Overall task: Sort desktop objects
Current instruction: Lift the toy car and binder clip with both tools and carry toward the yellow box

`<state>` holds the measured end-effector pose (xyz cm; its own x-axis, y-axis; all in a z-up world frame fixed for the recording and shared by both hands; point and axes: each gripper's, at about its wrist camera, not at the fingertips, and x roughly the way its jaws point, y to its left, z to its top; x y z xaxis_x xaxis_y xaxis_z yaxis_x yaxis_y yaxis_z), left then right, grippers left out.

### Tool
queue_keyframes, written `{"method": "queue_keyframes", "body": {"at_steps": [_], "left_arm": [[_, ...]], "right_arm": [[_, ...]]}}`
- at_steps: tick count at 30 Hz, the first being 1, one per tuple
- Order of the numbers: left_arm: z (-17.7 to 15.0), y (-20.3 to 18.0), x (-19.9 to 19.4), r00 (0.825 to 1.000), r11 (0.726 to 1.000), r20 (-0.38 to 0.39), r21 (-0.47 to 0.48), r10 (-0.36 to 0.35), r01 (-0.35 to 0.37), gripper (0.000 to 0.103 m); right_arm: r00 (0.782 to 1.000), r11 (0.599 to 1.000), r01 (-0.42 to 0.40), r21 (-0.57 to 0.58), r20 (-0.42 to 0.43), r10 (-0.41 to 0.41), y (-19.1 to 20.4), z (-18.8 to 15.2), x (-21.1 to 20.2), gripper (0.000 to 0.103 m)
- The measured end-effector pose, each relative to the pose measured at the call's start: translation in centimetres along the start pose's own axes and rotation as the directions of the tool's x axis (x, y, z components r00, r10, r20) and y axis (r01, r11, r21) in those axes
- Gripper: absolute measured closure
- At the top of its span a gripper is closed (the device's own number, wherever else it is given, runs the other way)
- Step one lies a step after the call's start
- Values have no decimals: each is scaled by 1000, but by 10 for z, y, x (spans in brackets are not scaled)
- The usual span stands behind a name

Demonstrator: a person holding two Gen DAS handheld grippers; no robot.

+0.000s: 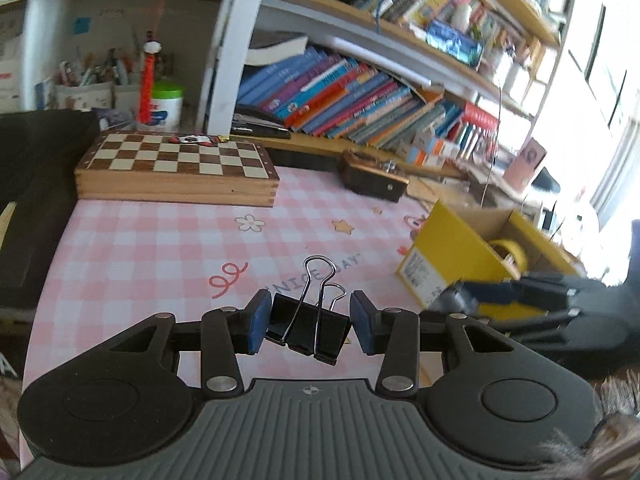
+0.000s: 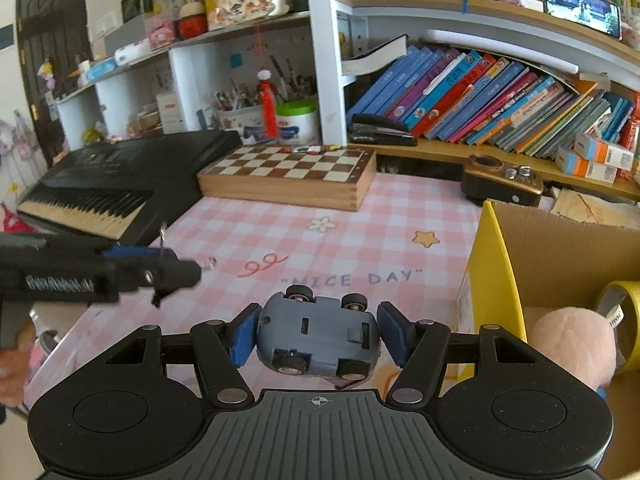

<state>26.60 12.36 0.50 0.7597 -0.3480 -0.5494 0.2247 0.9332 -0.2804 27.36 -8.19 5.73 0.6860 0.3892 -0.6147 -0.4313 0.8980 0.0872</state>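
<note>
A black binder clip (image 1: 308,328) with silver wire handles hangs between the blue pads of my left gripper (image 1: 309,322), which is shut on it above the pink checked mat (image 1: 160,248). My right gripper (image 2: 316,334) is shut on a grey-blue toy car (image 2: 316,340), which is upside down with its wheels showing. Just right of it stands an open yellow cardboard box (image 2: 492,276) holding a yellow tape roll (image 2: 624,320) and a pink plush (image 2: 572,344). The left gripper (image 2: 176,270) shows at the left of the right wrist view. The right gripper (image 1: 476,298) shows blurred by the box (image 1: 452,252).
A wooden chessboard case (image 2: 288,180) lies at the back of the mat. A black keyboard (image 2: 100,196) sits on the left, a small brown radio (image 2: 500,184) at the back right, and a black stapler (image 2: 380,130) under the bookshelves (image 2: 480,92).
</note>
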Motion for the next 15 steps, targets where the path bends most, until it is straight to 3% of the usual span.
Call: {"method": "queue_keyframes", "body": {"at_steps": [15], "left_arm": [[-28,-13,-68,997,996,44,-63,-59,62,63]], "right_arm": [[1000,1000,-8,2,-2,8,30,-26,-51,40]]}}
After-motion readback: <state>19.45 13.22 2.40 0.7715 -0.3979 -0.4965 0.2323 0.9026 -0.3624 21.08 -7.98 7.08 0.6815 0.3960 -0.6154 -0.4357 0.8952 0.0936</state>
